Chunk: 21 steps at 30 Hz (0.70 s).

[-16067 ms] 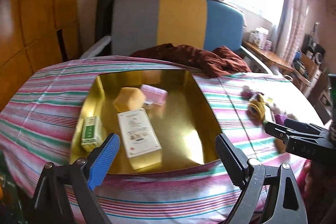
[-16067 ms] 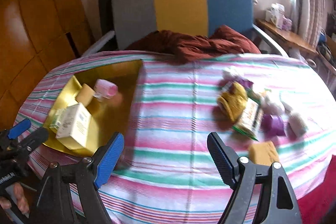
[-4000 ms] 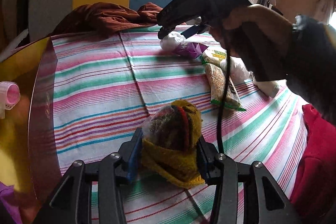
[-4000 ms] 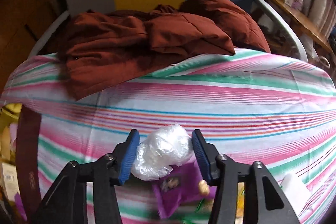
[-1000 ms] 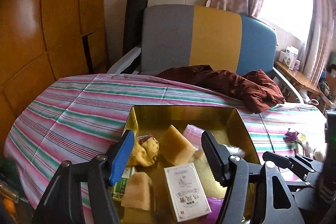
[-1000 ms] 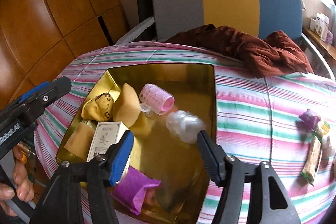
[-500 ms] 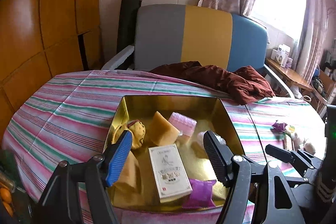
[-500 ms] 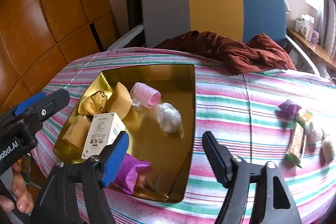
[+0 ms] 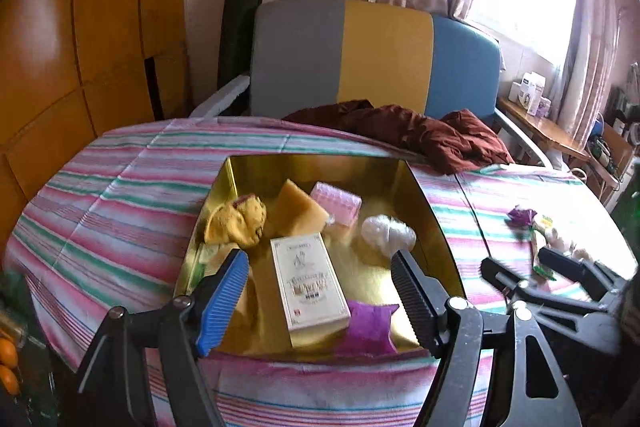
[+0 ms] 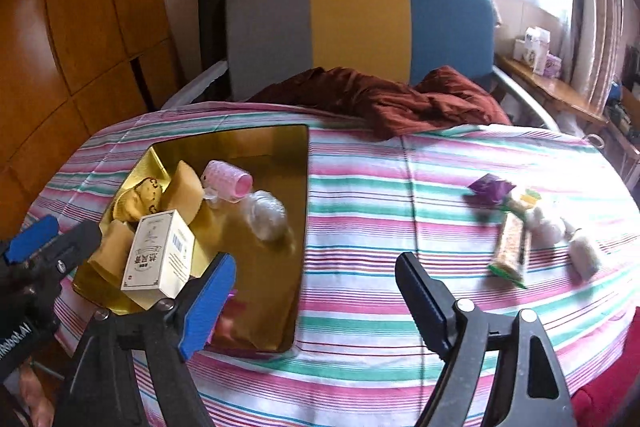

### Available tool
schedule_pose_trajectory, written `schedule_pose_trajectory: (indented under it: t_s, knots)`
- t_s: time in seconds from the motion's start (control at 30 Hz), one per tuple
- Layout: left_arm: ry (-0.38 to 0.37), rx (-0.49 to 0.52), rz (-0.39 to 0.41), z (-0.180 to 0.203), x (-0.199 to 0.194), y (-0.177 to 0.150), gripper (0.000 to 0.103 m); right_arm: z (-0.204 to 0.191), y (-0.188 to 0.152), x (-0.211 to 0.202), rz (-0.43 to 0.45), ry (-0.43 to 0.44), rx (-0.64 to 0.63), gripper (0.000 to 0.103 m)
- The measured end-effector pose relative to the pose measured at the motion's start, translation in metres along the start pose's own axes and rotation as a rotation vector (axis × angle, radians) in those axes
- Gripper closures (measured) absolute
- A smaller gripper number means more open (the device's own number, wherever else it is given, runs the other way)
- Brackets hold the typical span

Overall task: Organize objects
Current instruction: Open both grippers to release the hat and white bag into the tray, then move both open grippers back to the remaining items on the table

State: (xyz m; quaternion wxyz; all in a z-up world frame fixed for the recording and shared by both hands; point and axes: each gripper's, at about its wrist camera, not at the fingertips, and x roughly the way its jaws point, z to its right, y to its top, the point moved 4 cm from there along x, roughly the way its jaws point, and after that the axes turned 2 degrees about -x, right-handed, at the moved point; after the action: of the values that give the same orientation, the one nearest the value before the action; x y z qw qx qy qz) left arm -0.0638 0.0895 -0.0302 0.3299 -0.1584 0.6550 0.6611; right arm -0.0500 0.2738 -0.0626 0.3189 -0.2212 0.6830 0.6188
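A gold tray (image 9: 436, 227) (image 10: 300, 187) sits on the striped tablecloth. It holds a white box (image 9: 308, 283) (image 10: 158, 259), a yellow knit item (image 9: 236, 223), a yellow sponge (image 9: 298, 213), a pink roller (image 9: 336, 203) (image 10: 228, 181), a clear plastic bundle (image 9: 386, 233) (image 10: 266, 213) and a purple packet (image 9: 370, 325). My left gripper (image 9: 320, 291) is open and empty above the tray's near edge. My right gripper (image 10: 316, 295) is open and empty above the cloth, right of the tray. To the right on the cloth lie a purple packet (image 10: 490, 189), a snack bar (image 10: 512, 247) and white bundles (image 10: 584, 253).
A chair with a grey, yellow and blue back (image 10: 360, 27) stands behind the table, with a brown cloth (image 10: 380, 99) draped over the table's far edge. Wooden panels (image 9: 60, 67) line the left wall. A side shelf (image 9: 548, 127) with small boxes stands at right.
Both grippers have pulled back and up from the tray, open and empty. The clear plastic bundle now lies in the tray beside the pink roller.
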Motion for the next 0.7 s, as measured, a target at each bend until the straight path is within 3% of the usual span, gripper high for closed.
schedule_pose_trajectory:
  t_s: [0.23, 0.7]
  knots:
    - [0.006, 0.005, -0.022, 0.003, 0.002, -0.008, 0.029, -0.004, -0.002, -0.021, 0.050, -0.056, -0.075, 0.019]
    - [-0.002, 0.046, -0.033, 0.022, 0.003, -0.008, 0.029, 0.004, -0.003, -0.025, 0.063, -0.059, -0.080, 0.019]
